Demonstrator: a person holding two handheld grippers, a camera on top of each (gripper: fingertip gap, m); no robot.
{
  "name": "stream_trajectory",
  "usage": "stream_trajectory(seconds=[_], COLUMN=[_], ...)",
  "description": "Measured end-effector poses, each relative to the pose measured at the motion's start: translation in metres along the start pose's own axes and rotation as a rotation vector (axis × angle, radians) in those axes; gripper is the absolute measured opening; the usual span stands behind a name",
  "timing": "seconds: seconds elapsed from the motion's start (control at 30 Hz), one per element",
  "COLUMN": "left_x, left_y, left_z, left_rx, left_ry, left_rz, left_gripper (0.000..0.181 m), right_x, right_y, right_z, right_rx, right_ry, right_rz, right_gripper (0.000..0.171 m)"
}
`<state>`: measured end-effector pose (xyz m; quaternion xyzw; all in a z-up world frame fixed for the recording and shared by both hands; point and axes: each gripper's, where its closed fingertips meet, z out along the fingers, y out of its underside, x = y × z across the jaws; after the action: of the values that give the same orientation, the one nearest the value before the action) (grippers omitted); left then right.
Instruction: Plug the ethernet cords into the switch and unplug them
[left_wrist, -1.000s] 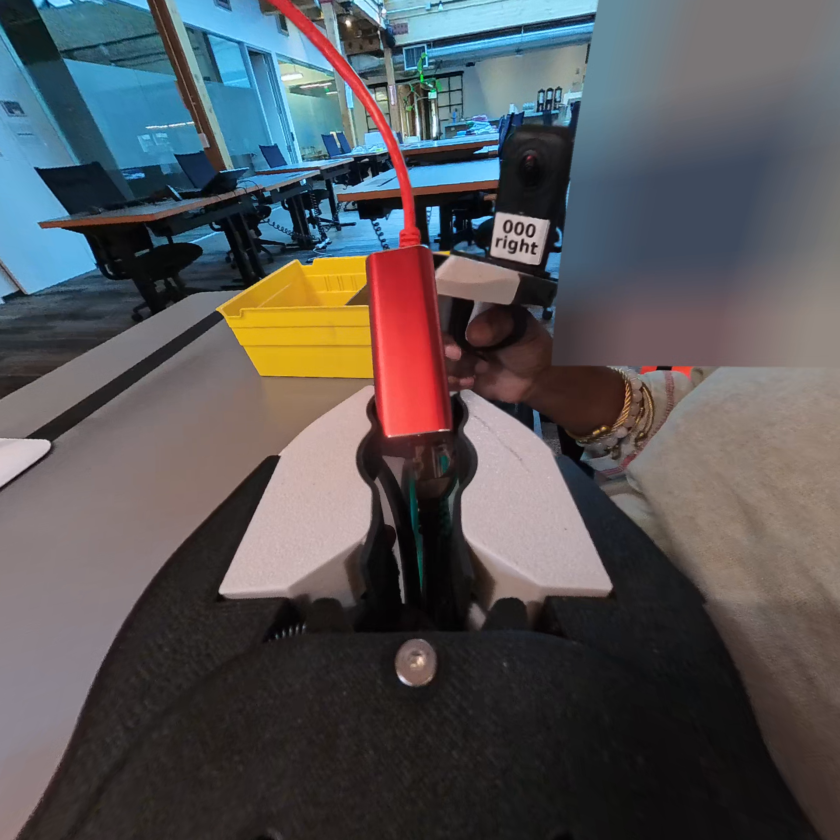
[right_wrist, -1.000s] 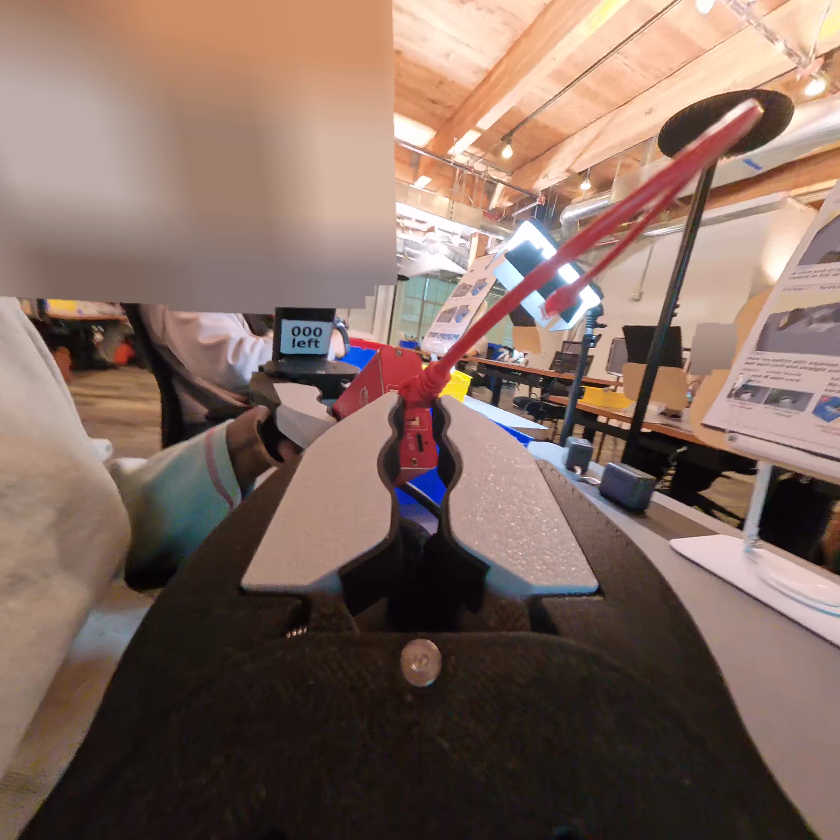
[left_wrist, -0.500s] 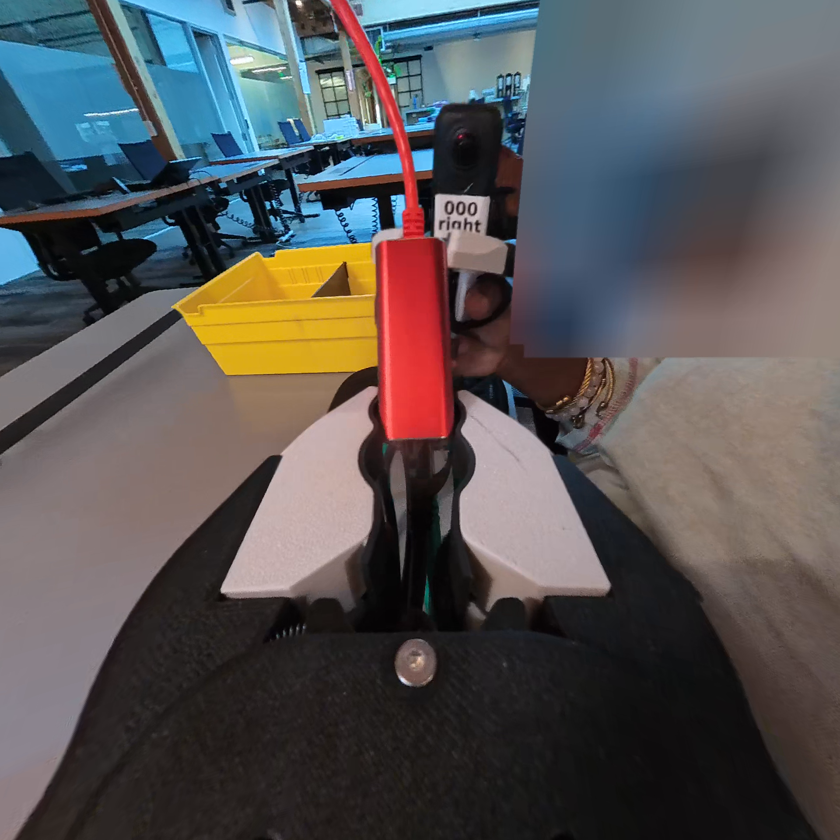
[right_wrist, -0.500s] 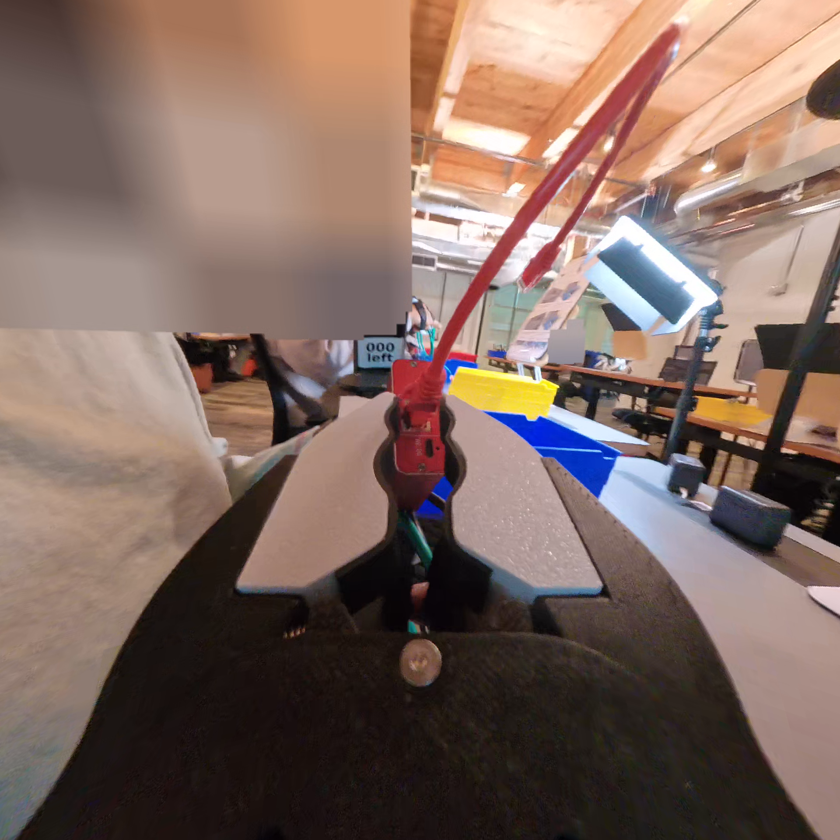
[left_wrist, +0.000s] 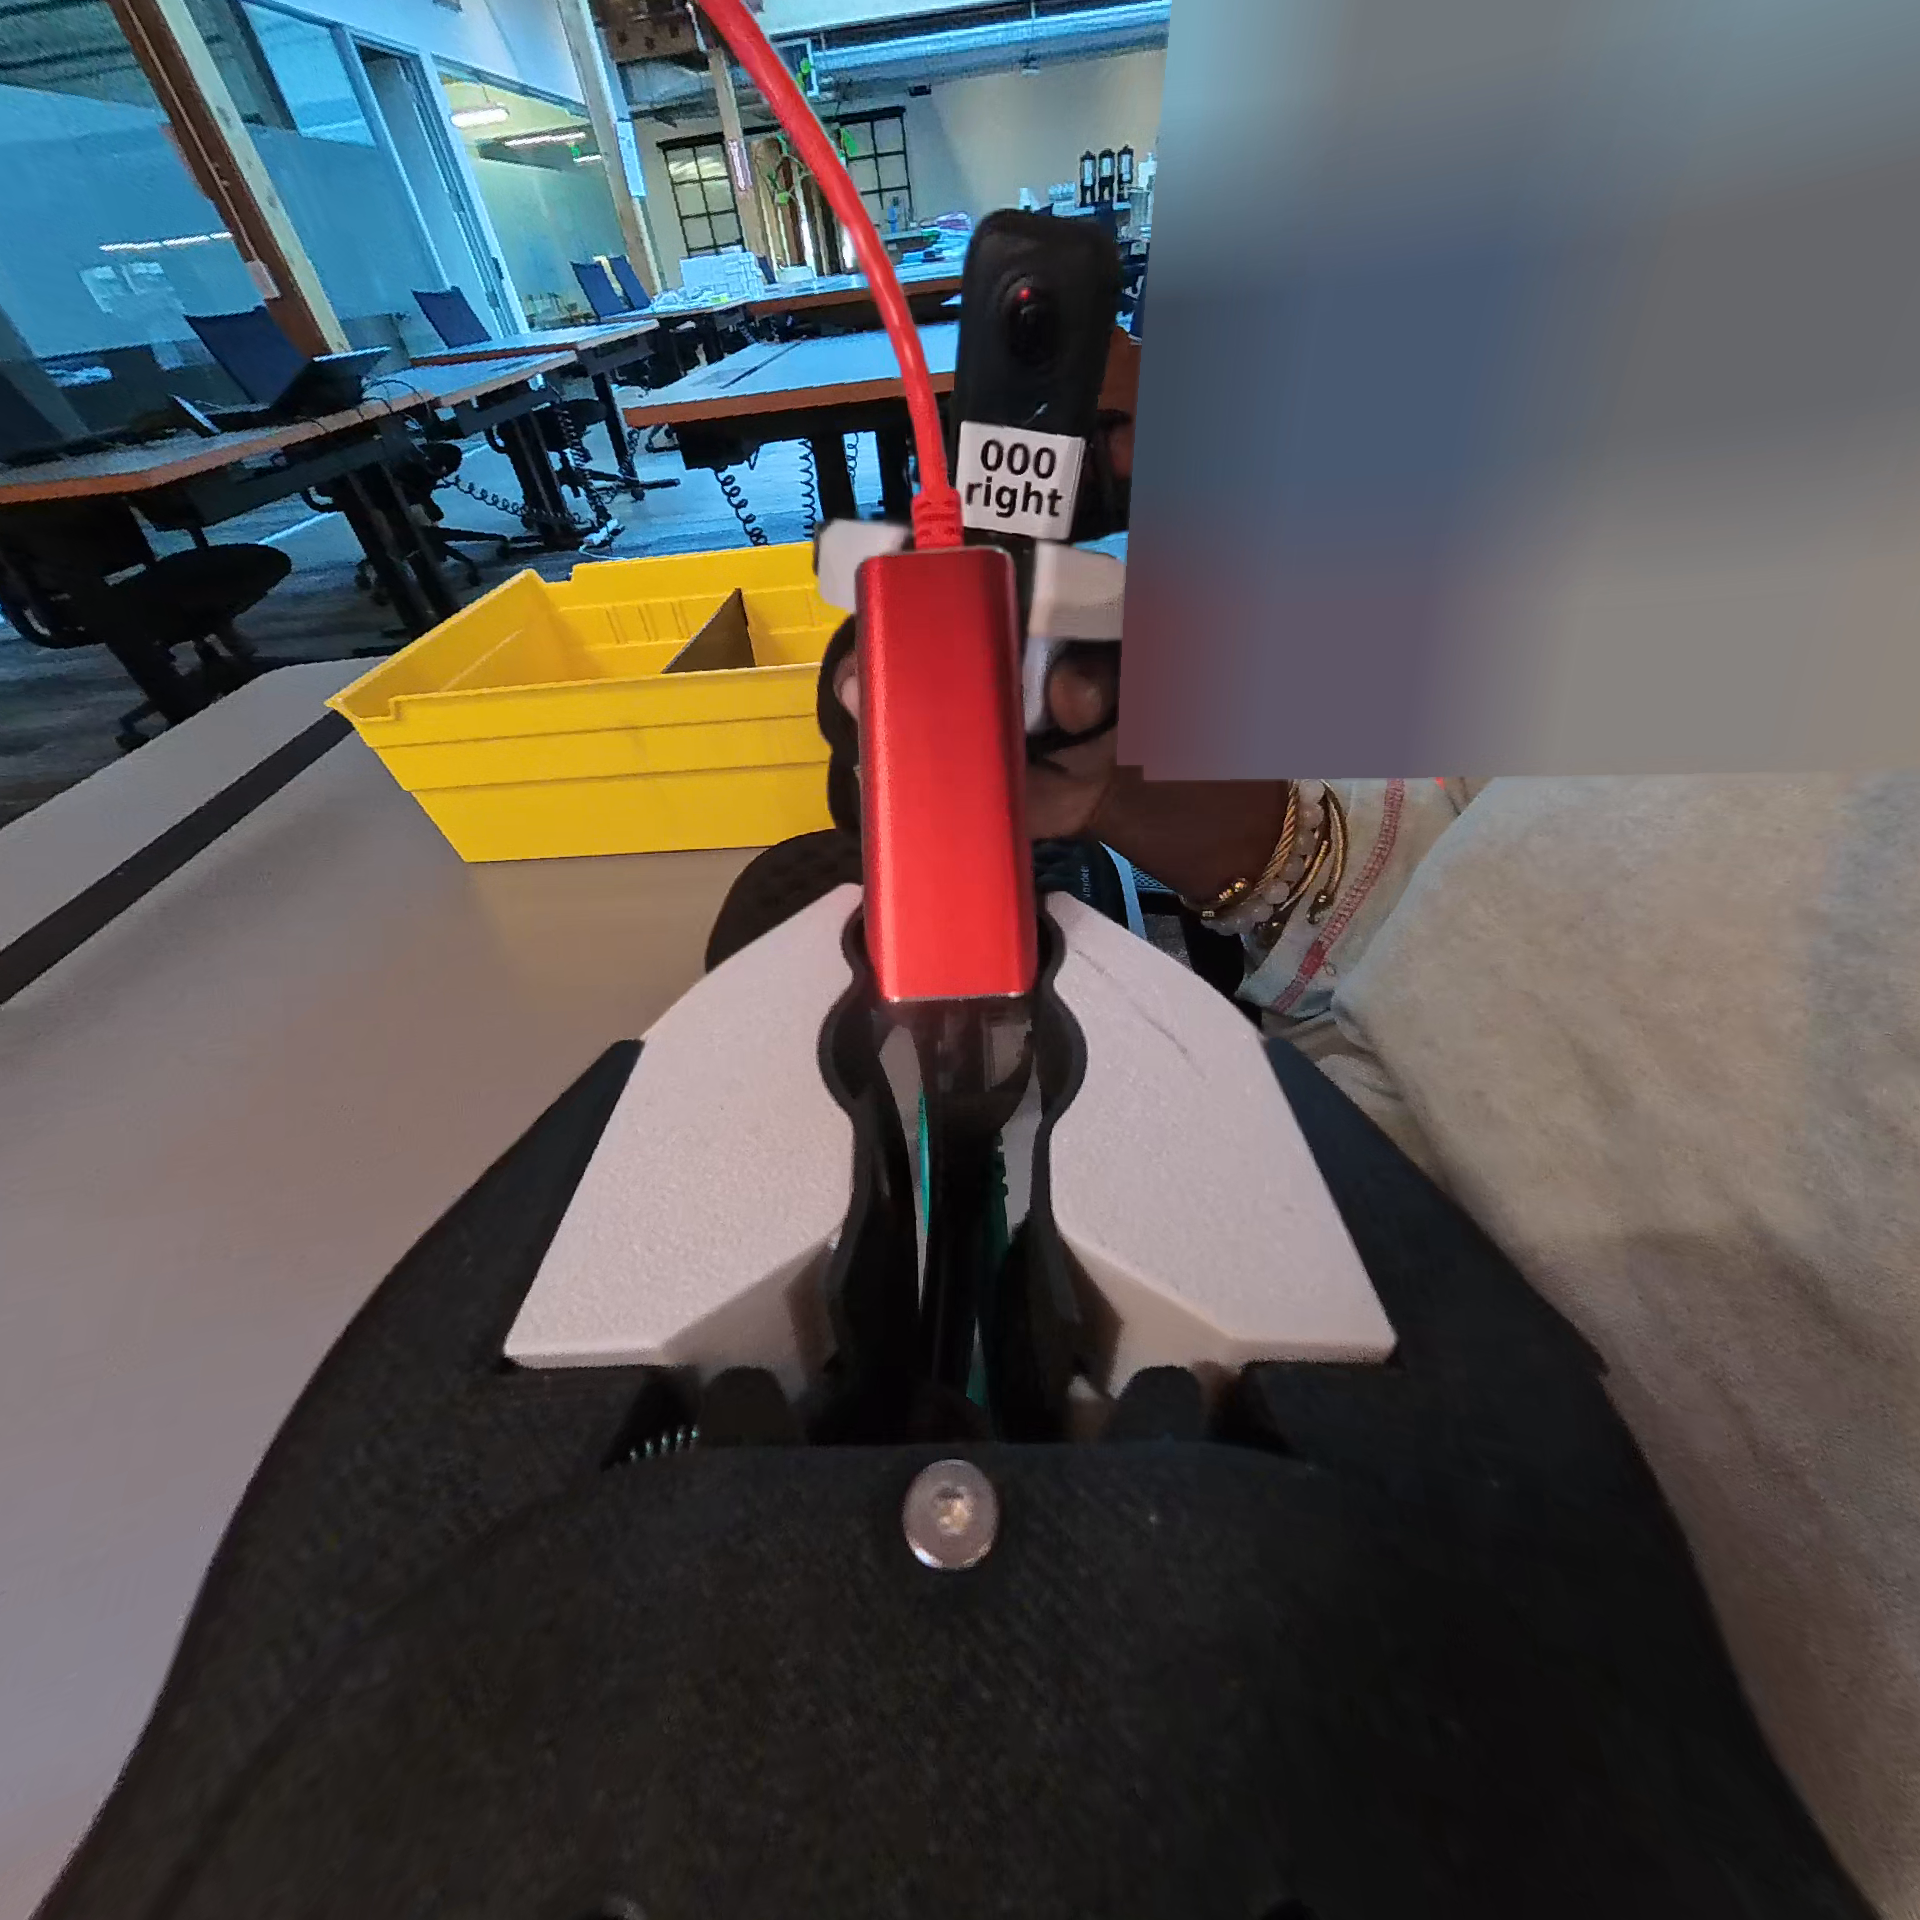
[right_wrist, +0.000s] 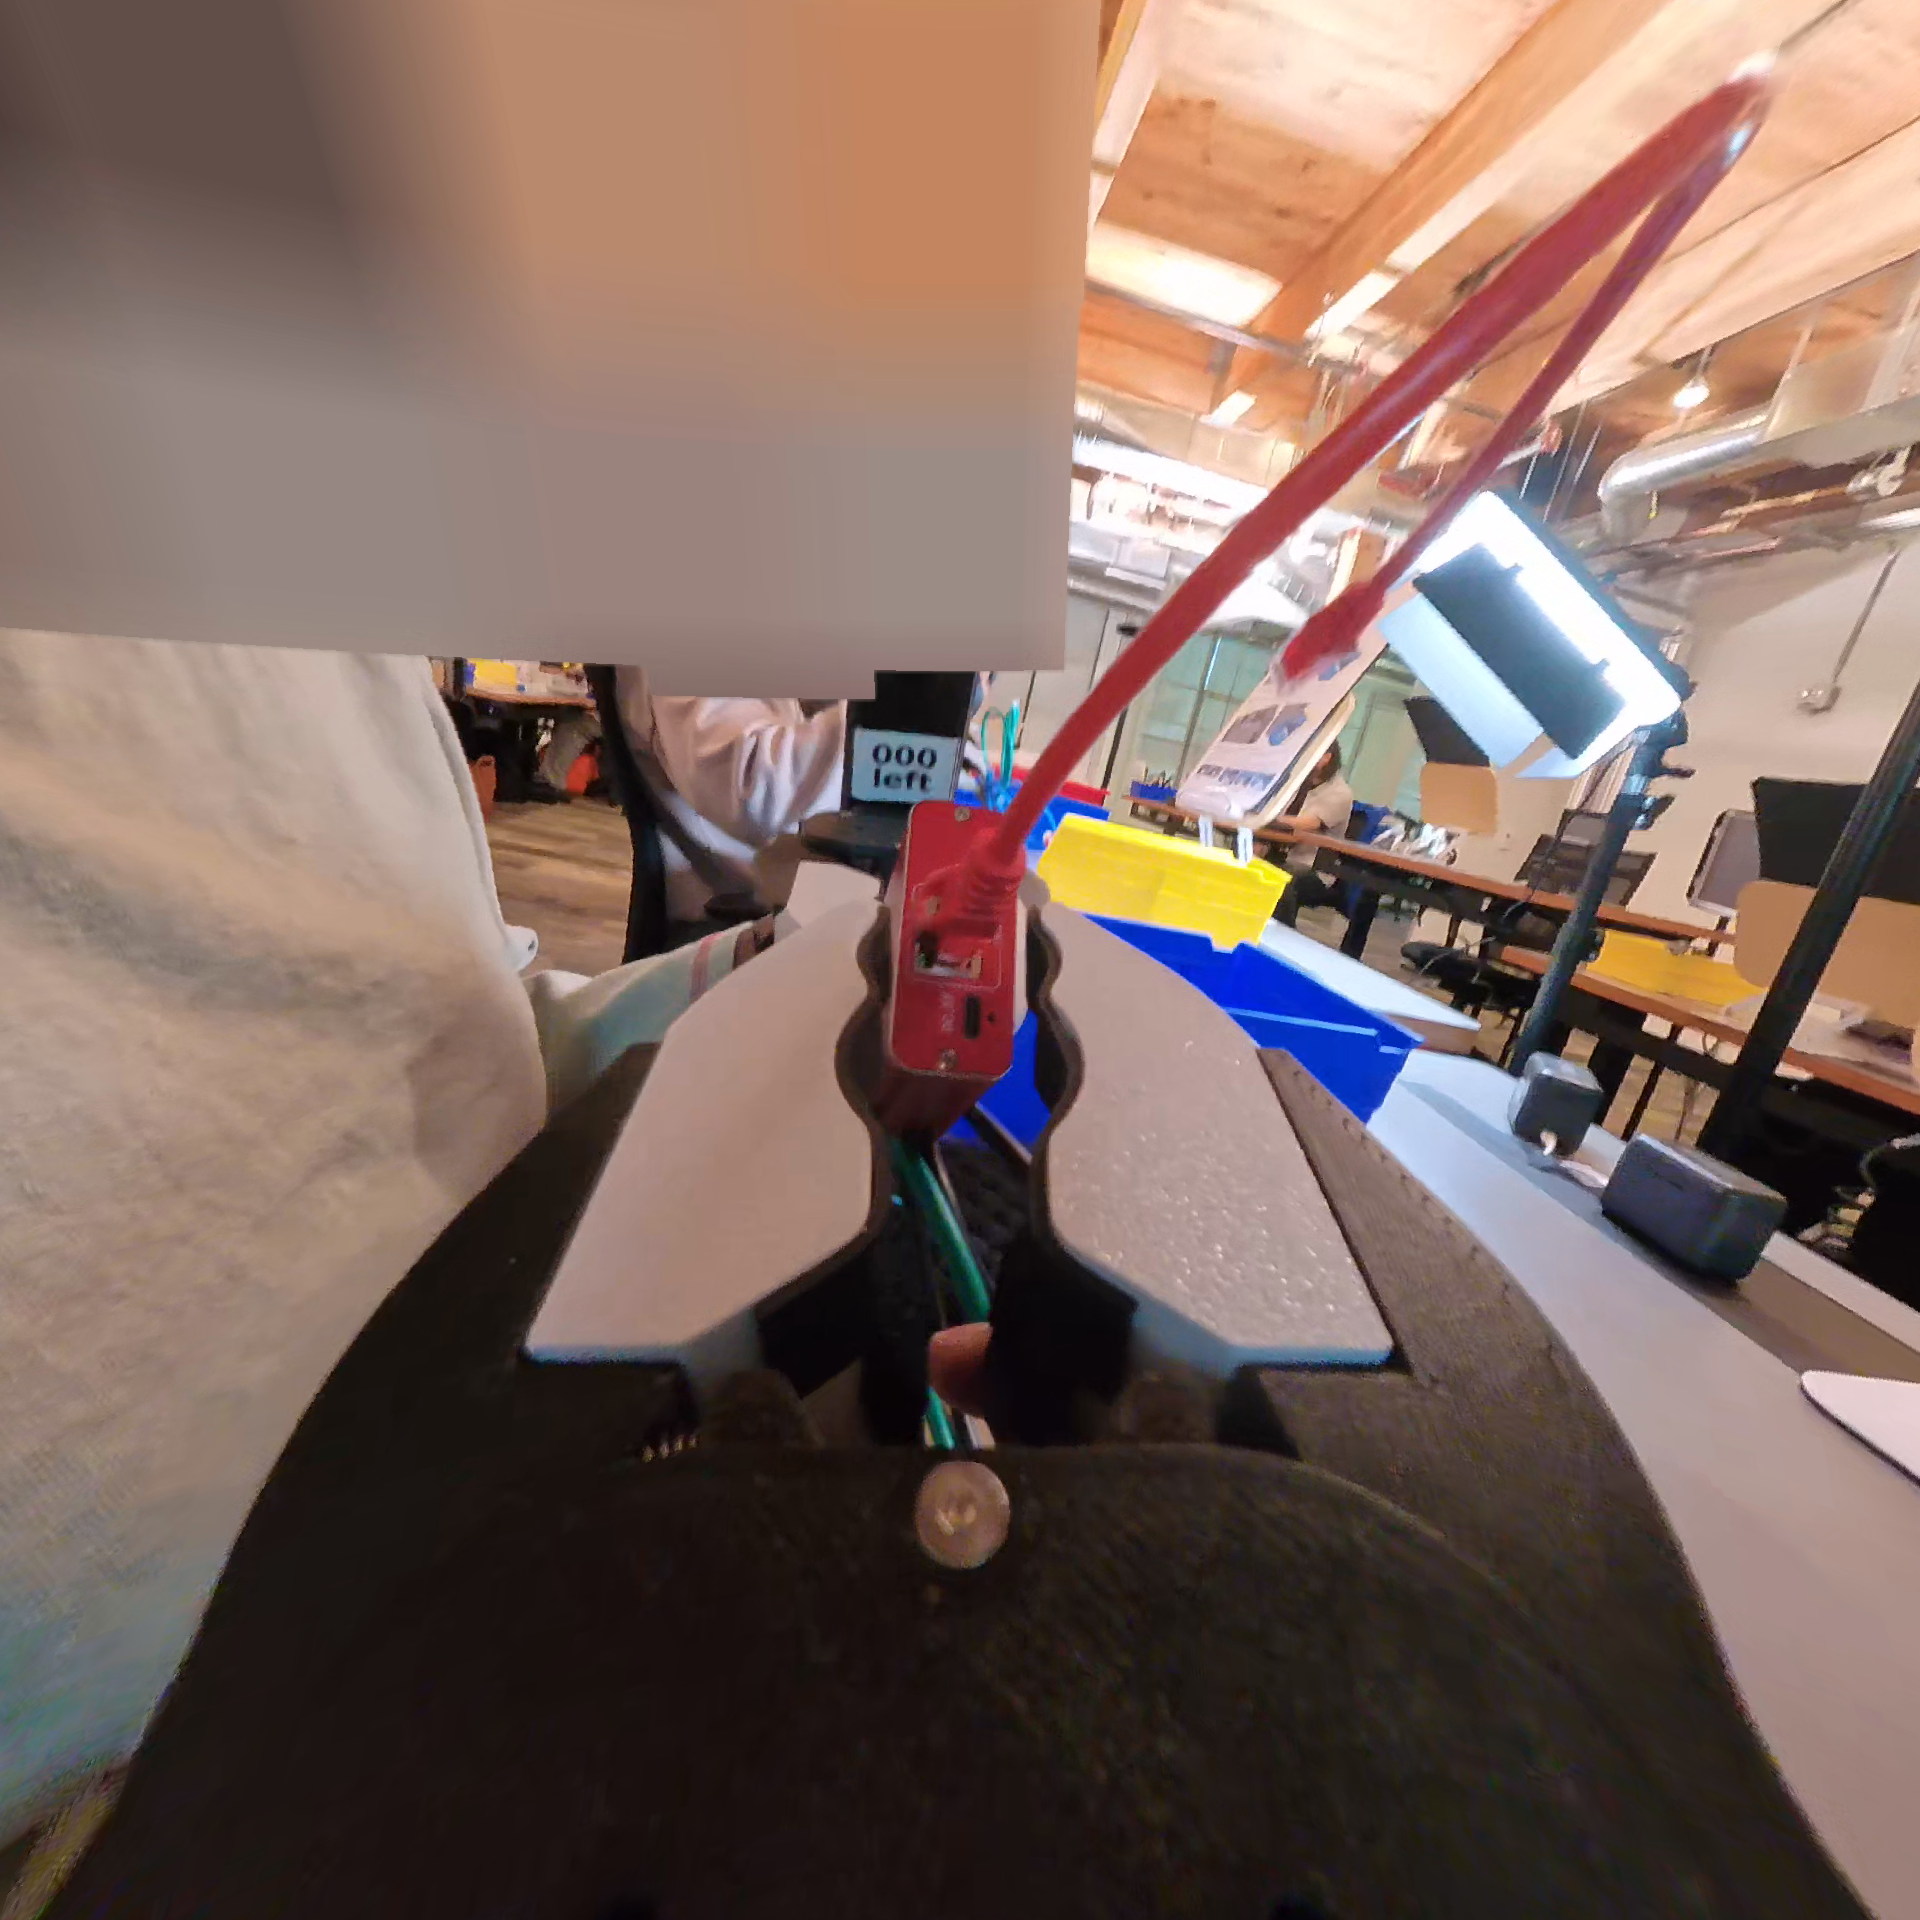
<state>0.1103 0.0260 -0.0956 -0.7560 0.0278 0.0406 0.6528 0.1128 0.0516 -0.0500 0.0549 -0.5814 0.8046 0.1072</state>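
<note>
Open-plan office desks and a wood-beam ceiling surround a grey table (left_wrist: 260, 1039). The left tongs (left_wrist: 945, 997) are clamped on the near end of a red switch (left_wrist: 943, 769) held in the air at 12 o'clock. In the right wrist view, the right tongs (right_wrist: 951, 997) pinch the switch's port end (right_wrist: 951, 956), where a red cord (right_wrist: 1195, 623) is plugged in; its free plug (right_wrist: 1325, 639) dangles at 1 o'clock. The step in hand looks like seating or pulling this plug. Next, the right tongs likely need to take the plug itself. A green cord (right_wrist: 940, 1236) runs under the tongs; a yellow bin (left_wrist: 603, 727) sits at 10 o'clock, well apart.
</note>
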Motion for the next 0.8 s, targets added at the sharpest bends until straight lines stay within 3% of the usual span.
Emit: stream_trajectory(seconds=[0.37,0.47,0.57,0.8], left_x=[0.007,0.008,0.015,0.010], left_y=[0.001,0.001,0.007,0.007], left_z=[0.003,0.008,0.015,0.013], left_rx=[-0.013,-0.028,-0.070,-0.077], left_ry=[0.024,0.003,0.025,0.006], left_rz=[0.052,0.077,0.128,0.041], left_gripper=[0.028,0.045,0.030,0.029], right_x=[-0.016,-0.023,-0.022,-0.011], right_y=[0.000,0.004,0.005,0.006], right_z=[0.003,0.009,0.009,0.013], right_rx=[-0.002,-0.016,-0.024,-0.096], right_ry=[-0.087,-0.120,-0.104,0.036], right_rz=[-0.050,-0.084,-0.127,-0.319], right_gripper=[0.014,0.014,0.015,0.015])
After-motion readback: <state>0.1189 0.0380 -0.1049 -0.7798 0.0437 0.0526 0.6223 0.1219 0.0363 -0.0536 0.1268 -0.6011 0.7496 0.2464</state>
